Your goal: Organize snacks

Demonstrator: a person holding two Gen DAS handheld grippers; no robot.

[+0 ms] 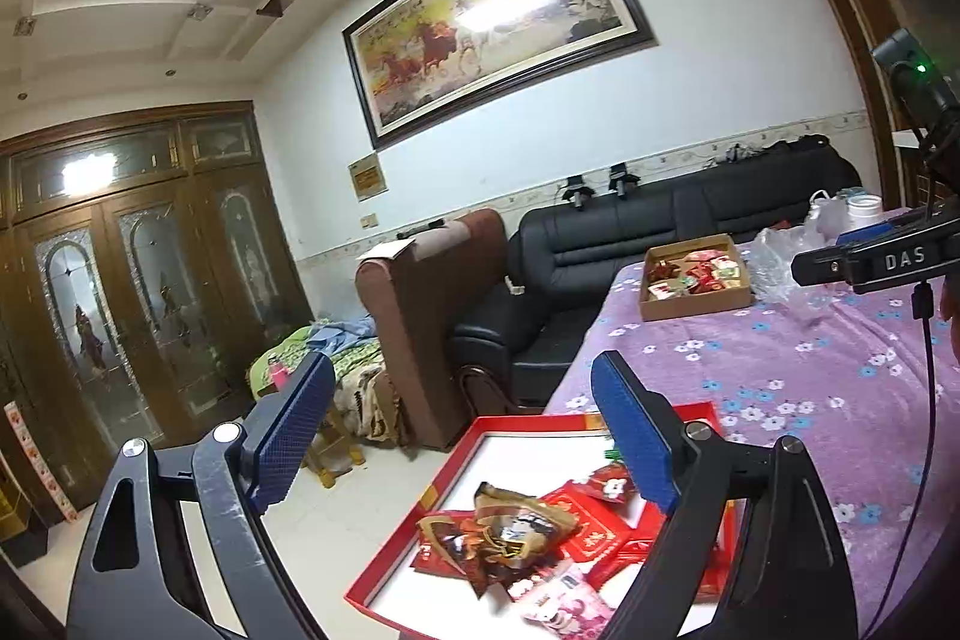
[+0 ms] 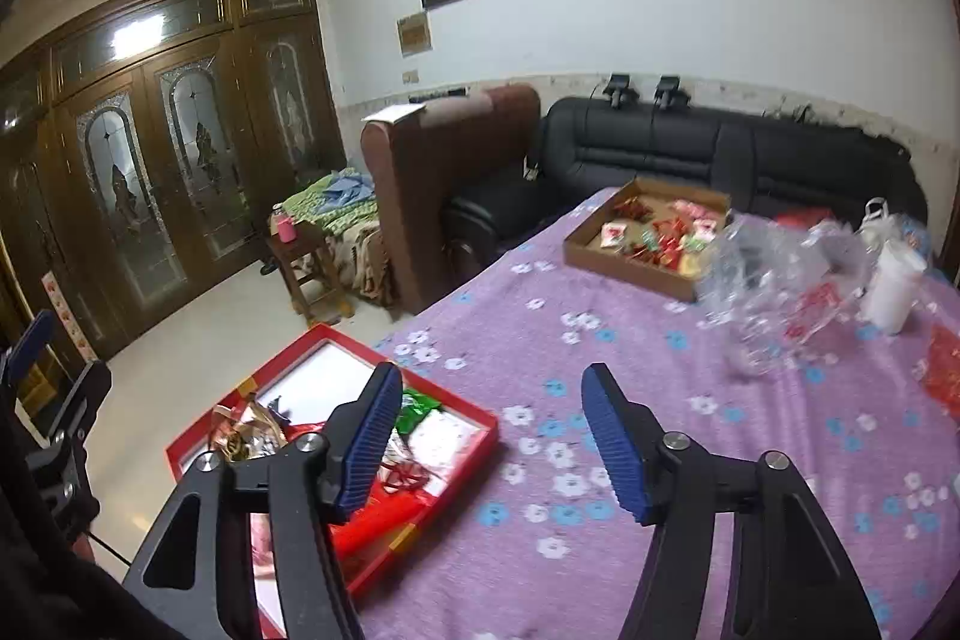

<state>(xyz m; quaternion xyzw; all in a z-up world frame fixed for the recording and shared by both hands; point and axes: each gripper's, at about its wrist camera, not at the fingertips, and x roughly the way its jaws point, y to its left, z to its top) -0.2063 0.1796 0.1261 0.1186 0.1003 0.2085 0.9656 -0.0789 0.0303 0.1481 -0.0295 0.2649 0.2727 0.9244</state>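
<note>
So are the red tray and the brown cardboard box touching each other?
Apart. The right wrist view shows a wide stretch of purple flowered cloth lying between the red tray and the cardboard box.

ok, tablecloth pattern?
Purple tablecloth with small white and blue flowers; shows best in the right wrist view.

Glossy black leather sofa (image 2: 690,148)

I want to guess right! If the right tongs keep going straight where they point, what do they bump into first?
Probably the purple flowered tablecloth. The open right tongs tilt down at bare cloth, short of the brown cardboard box. Depth is hard to judge.
</note>
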